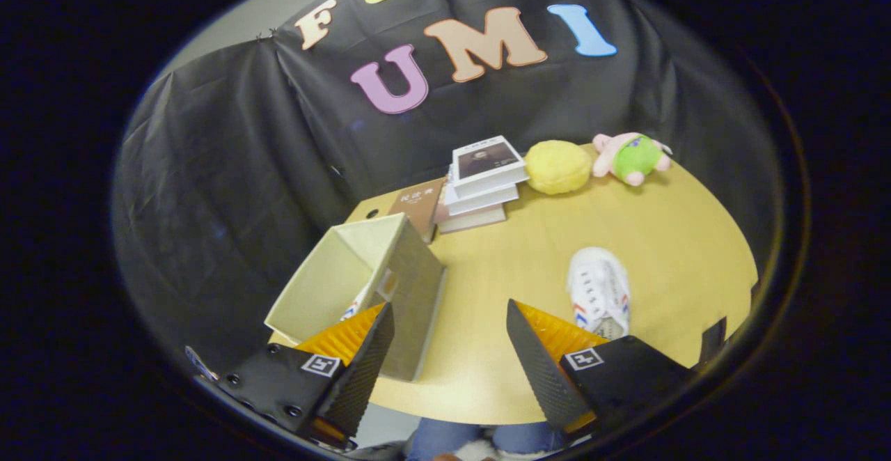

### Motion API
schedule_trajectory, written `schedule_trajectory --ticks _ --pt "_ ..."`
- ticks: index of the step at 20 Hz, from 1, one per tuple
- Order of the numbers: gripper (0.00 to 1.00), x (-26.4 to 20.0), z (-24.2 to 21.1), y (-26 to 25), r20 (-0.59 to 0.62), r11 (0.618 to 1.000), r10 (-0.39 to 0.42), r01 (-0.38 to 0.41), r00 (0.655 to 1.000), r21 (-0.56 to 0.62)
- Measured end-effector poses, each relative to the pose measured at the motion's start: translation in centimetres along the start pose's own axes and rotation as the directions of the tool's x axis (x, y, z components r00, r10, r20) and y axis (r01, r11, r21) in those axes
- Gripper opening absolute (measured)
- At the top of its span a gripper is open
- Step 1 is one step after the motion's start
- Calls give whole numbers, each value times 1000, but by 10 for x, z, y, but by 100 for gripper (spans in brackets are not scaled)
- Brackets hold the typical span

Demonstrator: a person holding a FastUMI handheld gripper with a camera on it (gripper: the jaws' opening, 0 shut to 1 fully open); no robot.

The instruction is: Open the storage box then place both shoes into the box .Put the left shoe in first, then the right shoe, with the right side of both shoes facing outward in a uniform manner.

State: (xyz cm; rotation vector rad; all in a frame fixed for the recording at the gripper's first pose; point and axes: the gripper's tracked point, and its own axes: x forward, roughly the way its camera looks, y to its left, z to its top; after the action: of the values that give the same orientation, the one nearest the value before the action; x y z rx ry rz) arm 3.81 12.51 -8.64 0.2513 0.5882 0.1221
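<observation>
we've got the gripper spread wide with nothing between its fingers, hanging over the table. the box sits open by the left finger with one shoe peeking inside. the other shoe lies on the table just past the right finger.

open box holds one shoe; white shoe lies on table.
</observation>
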Motion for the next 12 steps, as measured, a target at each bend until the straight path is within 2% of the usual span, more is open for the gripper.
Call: schedule_trajectory --ticks 5,9,12 --pt "100 11 -28 -68 -30 990 -134 132 991 -53" --pt "99 27 -50 -118 -79 976 -219 218 972 -26" --pt "99 30 -50 -150 -63 959 -284 282 957 -27"
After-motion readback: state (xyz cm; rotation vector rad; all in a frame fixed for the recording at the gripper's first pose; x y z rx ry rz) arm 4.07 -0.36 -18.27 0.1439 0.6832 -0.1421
